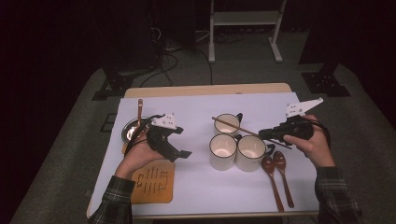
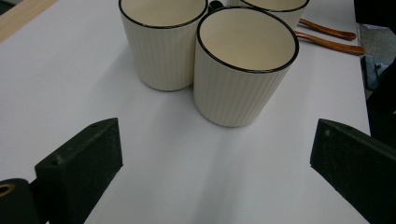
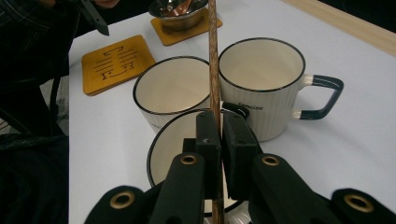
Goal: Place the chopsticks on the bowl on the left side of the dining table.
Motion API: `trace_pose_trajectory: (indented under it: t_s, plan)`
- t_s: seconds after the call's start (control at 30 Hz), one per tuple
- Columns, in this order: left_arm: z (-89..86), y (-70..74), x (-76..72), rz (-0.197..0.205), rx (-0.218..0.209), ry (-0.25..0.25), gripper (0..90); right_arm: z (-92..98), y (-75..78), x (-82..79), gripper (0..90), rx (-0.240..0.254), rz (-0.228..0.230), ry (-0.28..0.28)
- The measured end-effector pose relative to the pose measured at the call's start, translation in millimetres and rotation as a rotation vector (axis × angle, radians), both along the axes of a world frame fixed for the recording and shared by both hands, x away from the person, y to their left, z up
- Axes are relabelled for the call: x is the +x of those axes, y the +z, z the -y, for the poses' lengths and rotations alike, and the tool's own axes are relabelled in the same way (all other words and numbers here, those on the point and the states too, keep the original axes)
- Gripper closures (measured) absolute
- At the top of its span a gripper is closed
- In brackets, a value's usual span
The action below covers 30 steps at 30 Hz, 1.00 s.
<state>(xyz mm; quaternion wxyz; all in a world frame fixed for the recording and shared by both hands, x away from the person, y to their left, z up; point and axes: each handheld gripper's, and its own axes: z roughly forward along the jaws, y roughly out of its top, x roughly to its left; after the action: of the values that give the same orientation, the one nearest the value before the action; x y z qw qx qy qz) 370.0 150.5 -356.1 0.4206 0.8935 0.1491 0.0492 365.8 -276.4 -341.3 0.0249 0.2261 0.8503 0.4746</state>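
Three cream ribbed mugs with dark rims stand close together mid-table: one at the back (image 1: 227, 123) and two in front (image 1: 222, 150) (image 1: 251, 151). My right gripper (image 1: 264, 134) (image 3: 220, 135) is shut on a thin wooden chopstick (image 1: 233, 126) (image 3: 214, 70), held just above the mugs; its far end reaches over the back mug. My left gripper (image 1: 180, 151) (image 2: 217, 158) stands open with nothing between its jaws, a little left of the mugs and pointing at the nearest one (image 2: 243, 65).
Two wooden spoons (image 1: 275, 170) (image 2: 327, 32) lie right of the mugs. A wooden coaster (image 1: 152, 181) (image 3: 116, 63) sits at the front left. Behind it, a steel bowl (image 1: 133, 129) (image 3: 180, 11) holding a wooden utensil rests on another coaster.
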Motion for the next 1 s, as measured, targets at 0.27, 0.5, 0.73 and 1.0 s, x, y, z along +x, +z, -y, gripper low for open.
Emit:
trace_pose_trajectory:
  t_s: [0.27, 0.5, 0.73, 1.0]
  plan:
    - [4.1, 0.8, -0.6, -0.002, 0.012, -0.031, 1.4, -7.0, -2.7, -0.2, 85.1, -0.003, -0.007, 0.029]
    - [3.8, 0.9, 0.7, -0.003, 0.015, -0.046, 2.5, -11.5, -5.0, -0.6, 85.1, 0.001, -0.021, 0.050]
    - [4.0, 1.5, 0.7, -0.002, 0.013, -0.053, 3.7, -15.8, -4.8, -2.0, 85.1, -0.003, -0.025, 0.066]
    - [5.6, 3.2, -0.1, 0.003, 0.014, -0.058, 3.7, -22.7, -6.1, -4.1, 85.1, -0.007, -0.033, 0.097]
